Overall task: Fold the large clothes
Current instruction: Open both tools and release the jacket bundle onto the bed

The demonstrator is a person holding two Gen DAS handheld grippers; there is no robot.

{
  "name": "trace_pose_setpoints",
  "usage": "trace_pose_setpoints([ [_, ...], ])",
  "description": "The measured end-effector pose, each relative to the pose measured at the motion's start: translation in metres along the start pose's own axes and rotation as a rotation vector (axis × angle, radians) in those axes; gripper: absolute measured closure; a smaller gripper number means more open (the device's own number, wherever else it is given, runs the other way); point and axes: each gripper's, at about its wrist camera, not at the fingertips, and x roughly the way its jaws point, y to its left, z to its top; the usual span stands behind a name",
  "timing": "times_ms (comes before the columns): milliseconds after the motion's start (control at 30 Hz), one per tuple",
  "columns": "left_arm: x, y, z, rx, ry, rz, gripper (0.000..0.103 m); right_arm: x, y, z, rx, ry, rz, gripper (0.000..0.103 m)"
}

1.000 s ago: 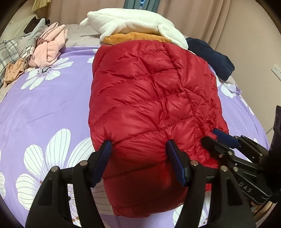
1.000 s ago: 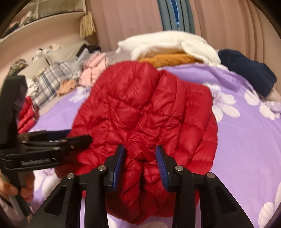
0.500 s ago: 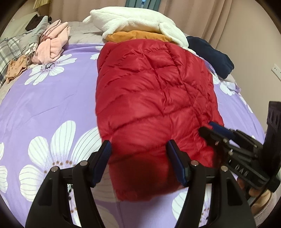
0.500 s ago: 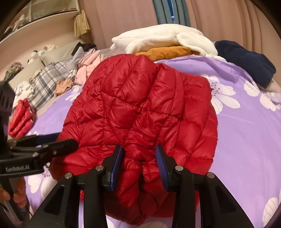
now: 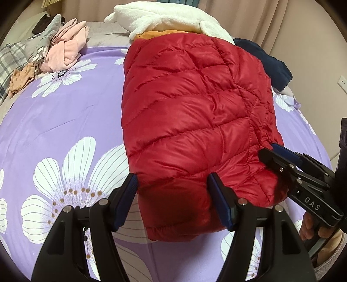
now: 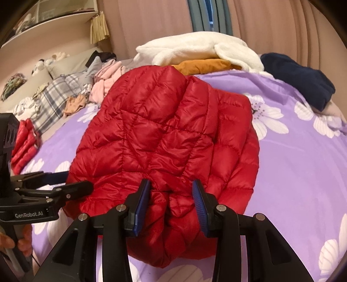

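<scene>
Red quilted down jacket point(image 5: 195, 121) lies folded on the floral purple bedsheet point(image 5: 60, 121). Left gripper point(image 5: 173, 199) just widened, straddling its hem unclamped; right gripper point(image 6: 171, 204) clamped on puffed fabric.

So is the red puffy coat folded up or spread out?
Folded. The red puffy coat lies as a compact bundle on the purple bed cover, no sleeves sticking out.

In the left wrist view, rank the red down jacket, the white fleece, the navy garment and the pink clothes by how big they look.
1. red down jacket, by far the largest, and also nearest the camera.
2. white fleece.
3. pink clothes and navy garment: they look alike, and the jacket hides part of the navy one.
</scene>
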Motion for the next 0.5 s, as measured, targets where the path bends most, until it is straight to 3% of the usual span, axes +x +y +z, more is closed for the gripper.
trace_pose_setpoints([
  [500, -0.013, -0.003, -0.005, 0.021, -0.002, 0.027, 0.033, -0.014, 0.001, -0.006, 0.003, -0.005, -0.01, 0.064],
])
